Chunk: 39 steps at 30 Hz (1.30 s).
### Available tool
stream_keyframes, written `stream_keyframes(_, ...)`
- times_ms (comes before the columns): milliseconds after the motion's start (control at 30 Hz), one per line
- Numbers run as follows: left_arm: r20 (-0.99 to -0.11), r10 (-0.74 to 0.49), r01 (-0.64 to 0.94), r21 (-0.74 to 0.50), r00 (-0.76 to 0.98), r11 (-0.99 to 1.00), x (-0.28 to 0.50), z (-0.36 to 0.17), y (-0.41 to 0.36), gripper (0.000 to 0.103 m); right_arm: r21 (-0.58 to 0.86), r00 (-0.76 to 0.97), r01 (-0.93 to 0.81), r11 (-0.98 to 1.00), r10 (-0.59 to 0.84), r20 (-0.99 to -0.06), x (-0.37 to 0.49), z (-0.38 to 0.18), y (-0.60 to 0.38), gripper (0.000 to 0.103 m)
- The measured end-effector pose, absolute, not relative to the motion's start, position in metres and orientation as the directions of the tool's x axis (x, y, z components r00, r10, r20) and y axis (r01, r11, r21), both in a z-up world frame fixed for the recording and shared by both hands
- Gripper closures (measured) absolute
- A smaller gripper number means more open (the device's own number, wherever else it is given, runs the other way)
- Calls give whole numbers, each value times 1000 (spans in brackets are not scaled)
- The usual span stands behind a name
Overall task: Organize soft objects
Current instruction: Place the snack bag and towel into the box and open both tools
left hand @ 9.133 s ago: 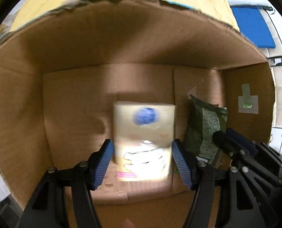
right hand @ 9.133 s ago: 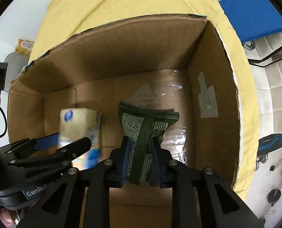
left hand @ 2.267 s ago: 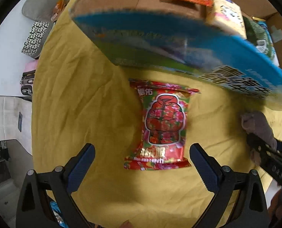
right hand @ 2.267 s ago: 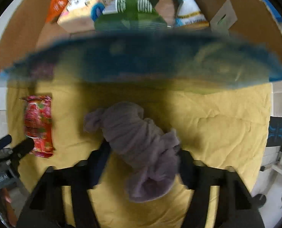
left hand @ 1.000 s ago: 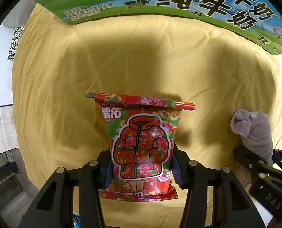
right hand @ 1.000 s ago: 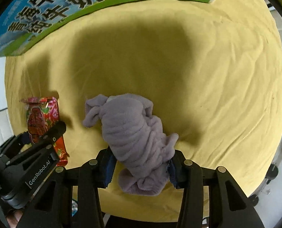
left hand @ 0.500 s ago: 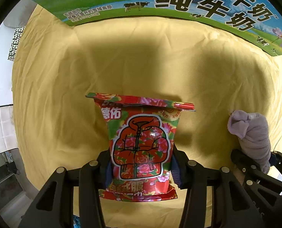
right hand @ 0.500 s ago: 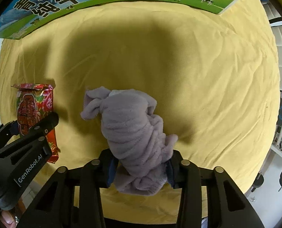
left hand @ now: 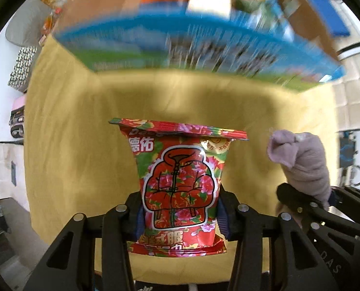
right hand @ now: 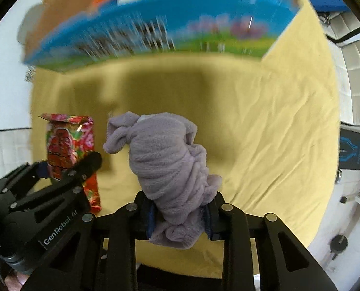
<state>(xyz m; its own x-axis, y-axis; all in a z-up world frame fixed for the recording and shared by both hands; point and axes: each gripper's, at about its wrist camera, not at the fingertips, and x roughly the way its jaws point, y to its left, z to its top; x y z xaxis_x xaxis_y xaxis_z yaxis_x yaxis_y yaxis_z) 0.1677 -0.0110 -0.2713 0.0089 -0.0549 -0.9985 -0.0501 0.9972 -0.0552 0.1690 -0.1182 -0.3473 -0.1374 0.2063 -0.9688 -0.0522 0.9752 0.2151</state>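
Note:
My left gripper (left hand: 180,215) is shut on a red floral snack packet (left hand: 180,181) and holds it up off the yellow cloth (left hand: 82,133). My right gripper (right hand: 180,218) is shut on a rolled purple plush cloth (right hand: 165,160), also lifted. The packet also shows in the right wrist view (right hand: 65,143), and the purple cloth in the left wrist view (left hand: 303,162). The cardboard box (left hand: 180,43) with a blue and green printed side stands ahead, blurred; several packets lie inside it.
The yellow cloth (right hand: 277,121) covers the table. Off its left edge lie a grey pad (left hand: 22,29) and a patterned item (left hand: 20,70). A blue mat (left hand: 335,19) and white tiled floor lie to the right.
Both grippers have risen with the packet and the purple cloth. The box's open top and its contents have come into view, blurred by motion.

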Motion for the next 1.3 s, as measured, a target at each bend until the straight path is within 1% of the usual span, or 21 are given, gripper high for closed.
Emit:
stream_keyframes(133, -989, -104, -59, -111, 107, 992, 189, -216, -9, 60, 263, -50, -58, 963, 261, -964, 186, -296, -125, 71)
stream_keyframes(233, -978, -126, -59, -137, 168, 989, 212, -181, -3, 60, 286, 20, -63, 956, 287, -958, 214, -254, -129, 71)
stream_keyframes(333, -972, -132, -49, -144, 196, 988, 239, -163, 7, 60, 292, 65, -79, 953, 297, -953, 245, -230, -132, 71)
stream_keyframes(467, -975, -107, -18, -113, 197, 993, 285, -162, 10, 60, 287, 81, -148, 946, 301, -950, 293, -225, -134, 71)
stream_keyframes(633, -987, -112, -38, -117, 115, 992, 316, -192, 29, 60, 228, 51, -252, 941, 248, -967, 328, -249, -125, 71)
stream_keyframes(733, -990, -128, -89, -133, 59, 987, 327, -214, 42, 60, 210, 28, -290, 934, 228, -973, 344, -268, -123, 71)
stream_keyframes(833, -985, -172, -131, -168, -20, 977, 335, -239, 50, 60, 216, -9, -336, 917, 226, -974, 349, -288, -117, 71)
stream_keyframes(1100, -969, -186, -186, -155, -164, 970, 348, -287, 52, 59, 207, -109, -442, 873, 176, -978, 362, -333, -92, 71)
stream_keyframes(1300, -959, -163, -187, -120, -233, 975, 355, -314, 54, 58, 199, -165, -491, 848, 134, -977, 371, -357, -78, 70)
